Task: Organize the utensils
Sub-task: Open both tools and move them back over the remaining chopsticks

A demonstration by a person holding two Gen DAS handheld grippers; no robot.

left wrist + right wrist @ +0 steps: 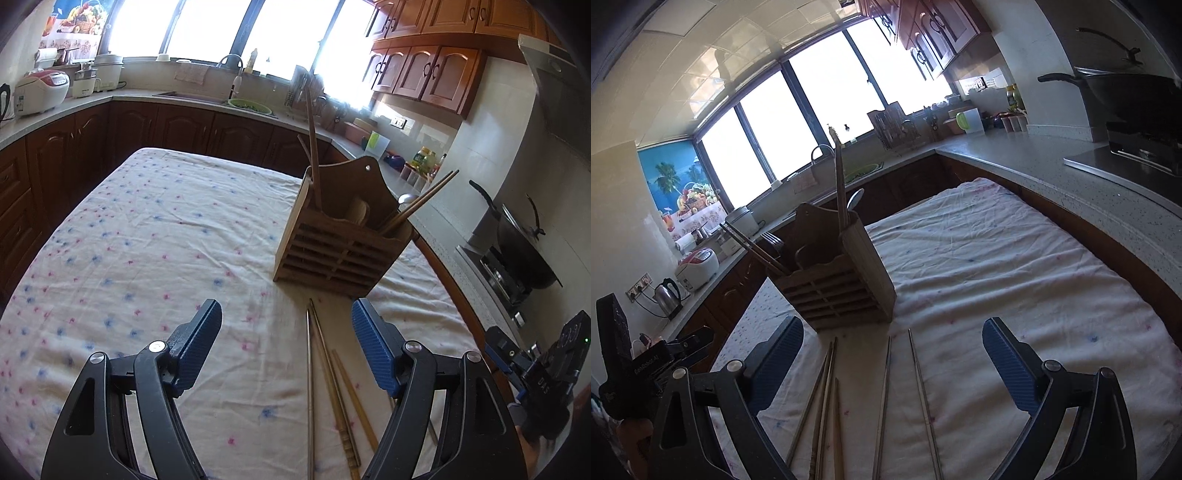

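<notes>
A slatted wooden utensil holder (341, 251) (836, 286) stands on the cloth-covered table (147, 236) (979, 258), with chopsticks (419, 203) and a spoon standing in it. Several loose chopsticks (325, 387), metal and wooden, lie on the cloth in front of it. My left gripper (286, 325) hovers open above them, nothing between its blue pads. In the right wrist view, two metal chopsticks (905, 398) lie between the fingers of my open right gripper (892, 345), untouched, and wooden chopsticks (823, 402) lie to their left. The right gripper's body shows at the left wrist view's right edge.
Kitchen counters wrap around the table. A rice cooker (40, 92) and kettle (666, 297) stand on the left counter, a sink (207, 96) under the windows, and a wok on the stove (517, 236) at the right.
</notes>
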